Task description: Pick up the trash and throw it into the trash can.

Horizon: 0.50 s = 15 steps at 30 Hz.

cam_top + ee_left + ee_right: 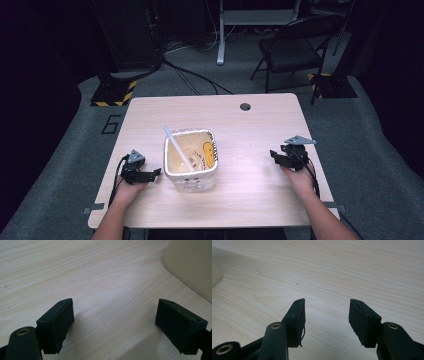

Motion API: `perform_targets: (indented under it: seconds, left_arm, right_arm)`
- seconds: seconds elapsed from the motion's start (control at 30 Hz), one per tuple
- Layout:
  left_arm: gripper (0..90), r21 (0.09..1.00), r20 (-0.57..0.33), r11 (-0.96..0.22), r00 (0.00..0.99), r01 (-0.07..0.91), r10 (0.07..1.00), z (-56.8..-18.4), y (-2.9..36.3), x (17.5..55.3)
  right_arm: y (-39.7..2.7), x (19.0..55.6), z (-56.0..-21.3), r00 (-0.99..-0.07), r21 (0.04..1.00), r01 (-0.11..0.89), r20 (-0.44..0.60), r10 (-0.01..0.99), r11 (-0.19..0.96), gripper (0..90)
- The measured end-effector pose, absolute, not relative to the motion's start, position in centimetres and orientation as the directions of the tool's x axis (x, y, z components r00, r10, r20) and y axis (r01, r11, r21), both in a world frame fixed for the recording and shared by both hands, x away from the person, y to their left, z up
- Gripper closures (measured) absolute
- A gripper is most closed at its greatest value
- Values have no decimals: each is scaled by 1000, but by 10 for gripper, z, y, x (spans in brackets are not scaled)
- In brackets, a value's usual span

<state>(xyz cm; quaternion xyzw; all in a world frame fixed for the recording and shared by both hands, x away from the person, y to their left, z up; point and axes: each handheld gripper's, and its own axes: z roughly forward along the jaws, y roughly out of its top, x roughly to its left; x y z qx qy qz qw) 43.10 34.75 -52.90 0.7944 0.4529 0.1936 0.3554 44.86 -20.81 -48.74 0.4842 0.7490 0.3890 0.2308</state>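
Both forearms are reaching in from six o'clock, each hand carrying a hand-held gripper with jaws apart.

The left hand-held gripper (150,174) is sitting at about eight o'clock in the high view, lying low and aiming toward three o'clock, its jaws standing wide with nothing between them. The right hand-held gripper (276,156) is sitting at about four o'clock, aiming toward nine o'clock, its jaws parted and gripping nothing. Each forearm is angling inward from the bottom edge, with a cable trailing back along each wrist.
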Motion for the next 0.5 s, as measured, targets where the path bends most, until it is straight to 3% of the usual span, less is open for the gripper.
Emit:
perform_targets:
  seconds: [0.5]
  left_arm:
    - [151,740,-14,-338,515,582,857,-529,348,431]
  right_arm:
    - [-223,451,-510,-348,755,610,-19,937,242,437]
